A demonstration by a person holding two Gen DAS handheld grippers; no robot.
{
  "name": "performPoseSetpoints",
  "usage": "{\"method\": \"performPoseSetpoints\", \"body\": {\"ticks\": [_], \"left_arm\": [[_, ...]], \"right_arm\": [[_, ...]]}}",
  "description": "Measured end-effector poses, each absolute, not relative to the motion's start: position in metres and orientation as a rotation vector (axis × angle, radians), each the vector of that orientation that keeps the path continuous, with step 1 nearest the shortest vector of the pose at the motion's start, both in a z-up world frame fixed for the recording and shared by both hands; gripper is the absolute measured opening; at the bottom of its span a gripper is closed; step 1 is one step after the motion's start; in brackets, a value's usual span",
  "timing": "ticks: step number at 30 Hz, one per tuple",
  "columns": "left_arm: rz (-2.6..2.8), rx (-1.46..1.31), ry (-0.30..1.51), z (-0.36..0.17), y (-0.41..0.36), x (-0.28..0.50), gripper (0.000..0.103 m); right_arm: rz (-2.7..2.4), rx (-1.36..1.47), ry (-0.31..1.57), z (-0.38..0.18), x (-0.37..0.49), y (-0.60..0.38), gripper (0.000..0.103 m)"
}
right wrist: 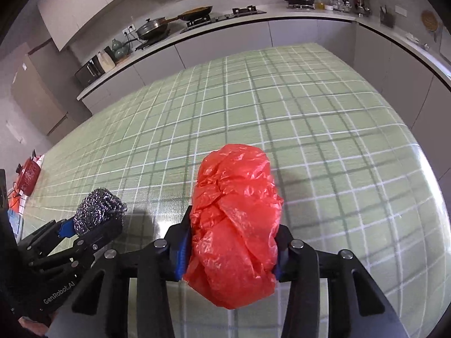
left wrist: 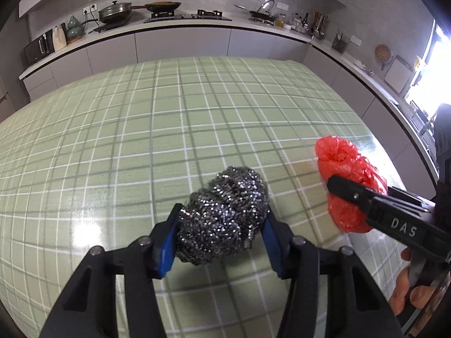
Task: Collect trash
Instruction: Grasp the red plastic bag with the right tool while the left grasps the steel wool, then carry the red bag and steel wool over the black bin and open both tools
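A ball of steel wool (left wrist: 224, 214) sits between the blue pads of my left gripper (left wrist: 222, 225), which is shut on it just above the green checked tablecloth (left wrist: 169, 118). In the right wrist view the same steel wool (right wrist: 98, 211) shows at the lower left in the left gripper (right wrist: 93, 225). My right gripper (right wrist: 232, 242) is shut on a crumpled red plastic bag (right wrist: 236, 225) that bulges out past its fingers. From the left wrist view the red bag (left wrist: 346, 174) and the right gripper (left wrist: 355, 197) lie to the right, with a hand (left wrist: 408, 287) behind.
The kitchen counter (left wrist: 183, 25) runs along the far wall with pans, a stove and bottles. A red object (right wrist: 28, 174) lies at the table's far left edge. The table's right edge (left wrist: 394, 155) is close to the right gripper.
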State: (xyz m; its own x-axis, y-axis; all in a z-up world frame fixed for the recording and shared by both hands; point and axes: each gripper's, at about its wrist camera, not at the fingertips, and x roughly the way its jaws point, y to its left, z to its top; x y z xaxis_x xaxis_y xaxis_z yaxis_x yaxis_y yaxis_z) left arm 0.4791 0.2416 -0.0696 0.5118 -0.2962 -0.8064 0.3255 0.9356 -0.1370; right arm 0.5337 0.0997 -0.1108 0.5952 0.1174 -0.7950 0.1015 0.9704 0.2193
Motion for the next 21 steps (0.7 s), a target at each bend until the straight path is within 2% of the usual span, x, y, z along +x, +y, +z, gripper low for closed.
{"method": "performPoseSetpoints", "body": {"ticks": [12, 21], "left_arm": [[-0.375, -0.013, 0.947, -0.050, 0.233, 0.418, 0.054], [-0.271, -0.051, 0.918, -0.042, 0.169, 0.340, 0.054]], "right_arm": [[0.049, 0.280, 0.915, -0.092, 0.460, 0.073, 0.046], [0.203, 0.240, 0.904, -0.086, 0.384, 0.012, 0.046]]}}
